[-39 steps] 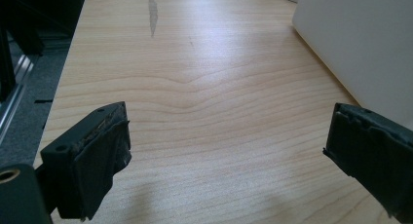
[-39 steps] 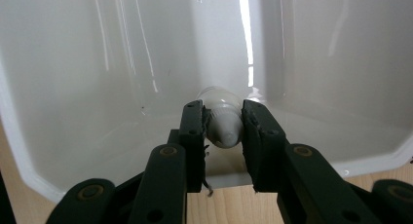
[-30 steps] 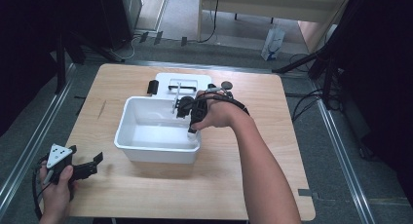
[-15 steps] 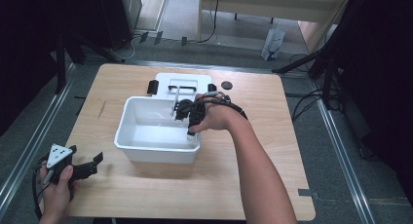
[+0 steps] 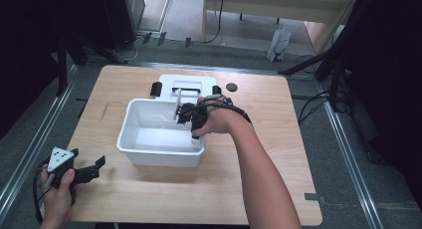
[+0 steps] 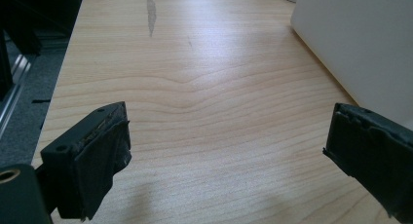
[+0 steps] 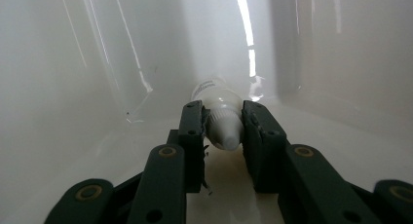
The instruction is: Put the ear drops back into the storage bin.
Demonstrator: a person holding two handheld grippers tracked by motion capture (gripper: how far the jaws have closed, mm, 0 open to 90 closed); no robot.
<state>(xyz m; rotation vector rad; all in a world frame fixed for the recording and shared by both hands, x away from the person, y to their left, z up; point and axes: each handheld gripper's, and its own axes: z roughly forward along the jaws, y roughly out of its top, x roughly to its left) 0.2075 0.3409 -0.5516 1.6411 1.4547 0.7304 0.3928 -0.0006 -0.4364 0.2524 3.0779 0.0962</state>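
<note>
The right tool [image 7: 223, 131] reaches down into the white rectangular plastic tub [image 5: 130, 145] that sits mid-way across the light wooden desk [image 5: 259, 189], its jaws drawn narrow around a small white plastic tube [image 7: 220, 118] with a rounded cap. In the right gripper view the tube lies between the two black jaws, cap end toward the camera, low against the glossy floor of the tub close to a far corner. Whether it rests on the floor or is just raised off it cannot be told.

The main risk is probably the grip itself. The tube is smooth and round, and the pads meet it near the cap rather than around its middle, so a lift or a twist could let the body swing down or squirt out forward. Its far end also points at the tub wall; a push forward might jam it into the corner or shove the light tub across the desk toward the white flat tray with a handle [image 5: 203, 83] behind it.

The left tool [image 6: 234, 151] hangs wide and empty above bare desk beside the tub's outer wall [image 6: 360, 44], held near the desk's front left corner. It does not steady the tub, so any drag from the right hand would meet little resistance.
</note>
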